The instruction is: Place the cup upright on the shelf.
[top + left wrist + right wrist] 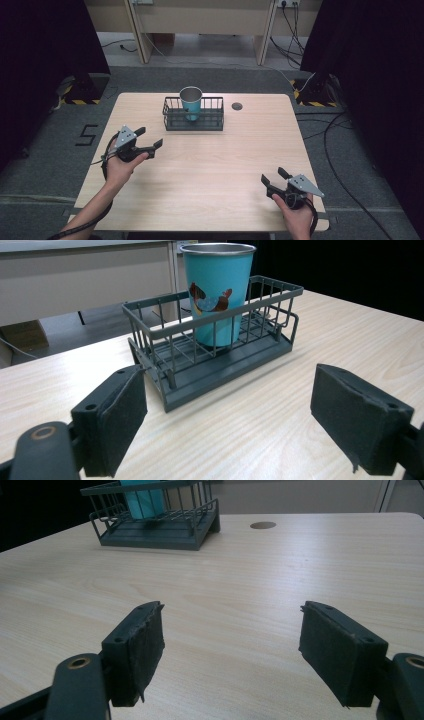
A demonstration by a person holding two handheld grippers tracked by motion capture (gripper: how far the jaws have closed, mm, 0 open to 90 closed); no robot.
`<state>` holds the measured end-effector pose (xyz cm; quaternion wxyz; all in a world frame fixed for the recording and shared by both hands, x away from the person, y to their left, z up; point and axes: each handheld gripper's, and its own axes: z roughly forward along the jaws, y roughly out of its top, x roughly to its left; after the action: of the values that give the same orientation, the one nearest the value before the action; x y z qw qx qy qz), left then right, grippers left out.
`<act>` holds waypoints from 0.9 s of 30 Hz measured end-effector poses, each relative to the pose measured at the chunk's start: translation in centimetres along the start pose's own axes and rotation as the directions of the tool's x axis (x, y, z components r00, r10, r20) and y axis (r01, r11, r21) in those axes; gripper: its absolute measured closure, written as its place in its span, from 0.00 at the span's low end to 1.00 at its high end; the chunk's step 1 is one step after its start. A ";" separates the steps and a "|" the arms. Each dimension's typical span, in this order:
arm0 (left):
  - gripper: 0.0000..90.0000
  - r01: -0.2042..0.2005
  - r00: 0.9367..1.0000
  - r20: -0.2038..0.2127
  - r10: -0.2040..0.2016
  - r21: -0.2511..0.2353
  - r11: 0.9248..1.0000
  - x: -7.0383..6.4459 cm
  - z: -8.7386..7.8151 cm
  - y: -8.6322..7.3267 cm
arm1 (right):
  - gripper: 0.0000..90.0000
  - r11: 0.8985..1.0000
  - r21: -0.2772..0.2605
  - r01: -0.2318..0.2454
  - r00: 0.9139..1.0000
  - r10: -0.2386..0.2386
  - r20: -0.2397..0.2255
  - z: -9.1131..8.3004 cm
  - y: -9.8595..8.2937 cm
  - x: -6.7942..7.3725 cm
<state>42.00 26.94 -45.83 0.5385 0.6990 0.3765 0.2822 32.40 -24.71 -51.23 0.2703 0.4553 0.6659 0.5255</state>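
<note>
**Both claws spread, cup sits in rack ahead of left claw**

Hidden/cut off: in the right gripper view the teal metal cup with a steel rim (pixel 145 497) is cropped at the top edge, only its lower body shows through the bars. In the high view the cup's base is screened by the rack's near wall. The printed figure on the cup's side (pixel 210 297) is readable from the left gripper view; its details are hard to make out. The person's forearms are cut off by the bottom edge of the high view.

Containers: dark grey wire rack with a solid base (pixel 171 119) holds one item, the cup (pixel 191 102), upright, at about the middle of the rack, rim well above the top rail. Inside of the cup can't be seen clearly.

Left gripper (pixel 148 138): jaws wide apart, nothing between them, held over the light wooden table (pixel 215 165). Rack (pixel 165 330) is near, just ahead of its jaws.

Right gripper (pixel 272 176): jaws wide apart, nothing between them. Rack (pixel 197 532) lies well ahead and to the left of it. A small round dark grommet in the tabletop (pixel 263 525) sits far ahead, beside the rack.
</note>
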 end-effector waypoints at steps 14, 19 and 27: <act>0.16 0.010 1.000 -0.009 -0.010 0.010 1.000 0.2 -1.9 -1.6 | 0.29 1.000 -0.002 -0.002 1.000 0.002 0.001 0.0 0.0 0.0; 0.16 0.020 1.000 -0.008 -0.020 0.015 1.000 0.3 -2.6 -2.2 | 0.29 1.000 -0.002 -0.002 1.000 0.002 0.002 0.0 0.0 0.0; 0.16 0.023 0.999 -0.023 -0.023 0.026 0.999 0.6 -3.7 -3.3 | 0.29 1.000 -0.001 -0.001 1.000 0.001 0.002 0.0 0.0 0.0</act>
<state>38.62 29.86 -48.05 0.5282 0.6985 0.3942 0.2787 32.40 -24.71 -51.23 0.2707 0.4560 0.6653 0.5256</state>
